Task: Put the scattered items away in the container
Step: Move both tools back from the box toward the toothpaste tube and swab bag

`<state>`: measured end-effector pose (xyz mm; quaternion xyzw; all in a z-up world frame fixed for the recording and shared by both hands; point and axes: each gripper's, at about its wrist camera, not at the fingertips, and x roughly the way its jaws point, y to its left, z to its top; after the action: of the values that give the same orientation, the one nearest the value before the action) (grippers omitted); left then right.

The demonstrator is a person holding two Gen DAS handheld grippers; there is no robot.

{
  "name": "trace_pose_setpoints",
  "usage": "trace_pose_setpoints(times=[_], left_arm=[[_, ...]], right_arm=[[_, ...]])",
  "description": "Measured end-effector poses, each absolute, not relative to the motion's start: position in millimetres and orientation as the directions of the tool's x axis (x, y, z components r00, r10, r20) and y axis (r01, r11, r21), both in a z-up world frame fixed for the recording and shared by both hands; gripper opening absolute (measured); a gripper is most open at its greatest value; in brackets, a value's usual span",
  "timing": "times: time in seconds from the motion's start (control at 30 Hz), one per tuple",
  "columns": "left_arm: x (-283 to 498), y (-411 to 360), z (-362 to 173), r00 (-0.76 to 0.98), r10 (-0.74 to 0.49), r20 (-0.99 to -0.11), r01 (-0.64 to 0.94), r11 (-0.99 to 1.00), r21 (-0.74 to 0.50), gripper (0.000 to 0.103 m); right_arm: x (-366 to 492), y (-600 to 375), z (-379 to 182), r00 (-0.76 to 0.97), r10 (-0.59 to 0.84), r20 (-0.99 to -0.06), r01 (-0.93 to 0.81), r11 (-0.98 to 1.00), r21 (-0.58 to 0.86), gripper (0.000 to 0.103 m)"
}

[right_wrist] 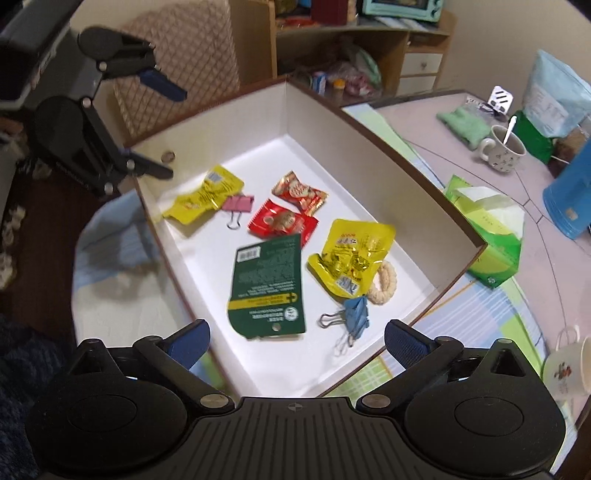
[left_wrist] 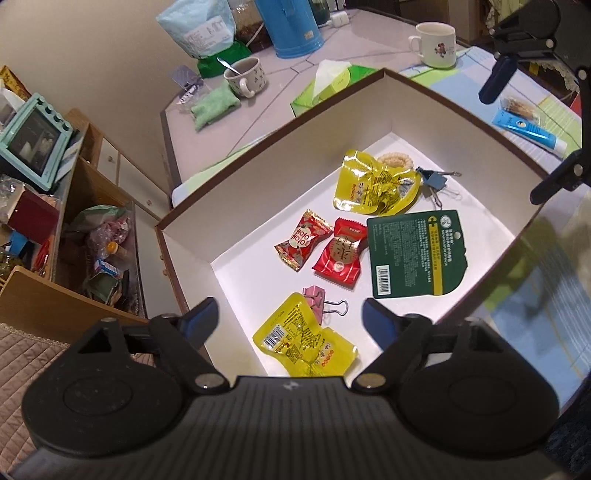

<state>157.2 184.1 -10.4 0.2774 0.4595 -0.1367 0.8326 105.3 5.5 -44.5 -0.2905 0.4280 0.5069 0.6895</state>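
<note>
A white, brown-edged box (left_wrist: 295, 147) (right_wrist: 369, 147) holds two yellow snack pouches (left_wrist: 373, 186) (left_wrist: 306, 339), two red candies (left_wrist: 301, 238) (left_wrist: 341, 254), a green card (left_wrist: 417, 253) (right_wrist: 267, 284), a pink binder clip (left_wrist: 317, 301) (right_wrist: 238, 203), a blue binder clip (left_wrist: 436, 181) (right_wrist: 356, 315) and a cream ring (right_wrist: 386, 282). My left gripper (left_wrist: 290, 319) hovers open over the box's near corner, nothing between its fingers. My right gripper (right_wrist: 297, 341) hangs open over the opposite side, also empty. Each gripper shows in the other's view (left_wrist: 517, 136) (right_wrist: 170, 129).
On the table outside the box lie a blue tube (left_wrist: 528, 129) with a small packet, a green tissue pack (left_wrist: 325, 83) (right_wrist: 491, 236), two mugs (left_wrist: 245, 75) (left_wrist: 436, 44), a green cloth (left_wrist: 214, 107), a blue jug (left_wrist: 291, 26) and a bag. Cluttered shelves (left_wrist: 92, 236) stand beside the table.
</note>
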Motion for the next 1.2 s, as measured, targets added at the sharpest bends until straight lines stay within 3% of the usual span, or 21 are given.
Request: trace_pose_setpoints(times=[0.57, 1.2], left_arm=[[104.7, 143.7, 2.1, 0.551, 0.037, -0.834, 0.457, 0.822, 0.339, 0.098], [57.1, 70.0, -0.4, 0.529, -0.069, -0.846, 0.412, 0.892, 0.185, 0.099]], right_arm=[[66.8, -62.5, -22.1, 0.21, 0.561, -0.801, -0.894, 0.441, 0.074, 0.103], [44.2, -184.6, -13.8, 0.256, 0.598, -0.759, -0.807, 0.565, 0.172, 0.103]])
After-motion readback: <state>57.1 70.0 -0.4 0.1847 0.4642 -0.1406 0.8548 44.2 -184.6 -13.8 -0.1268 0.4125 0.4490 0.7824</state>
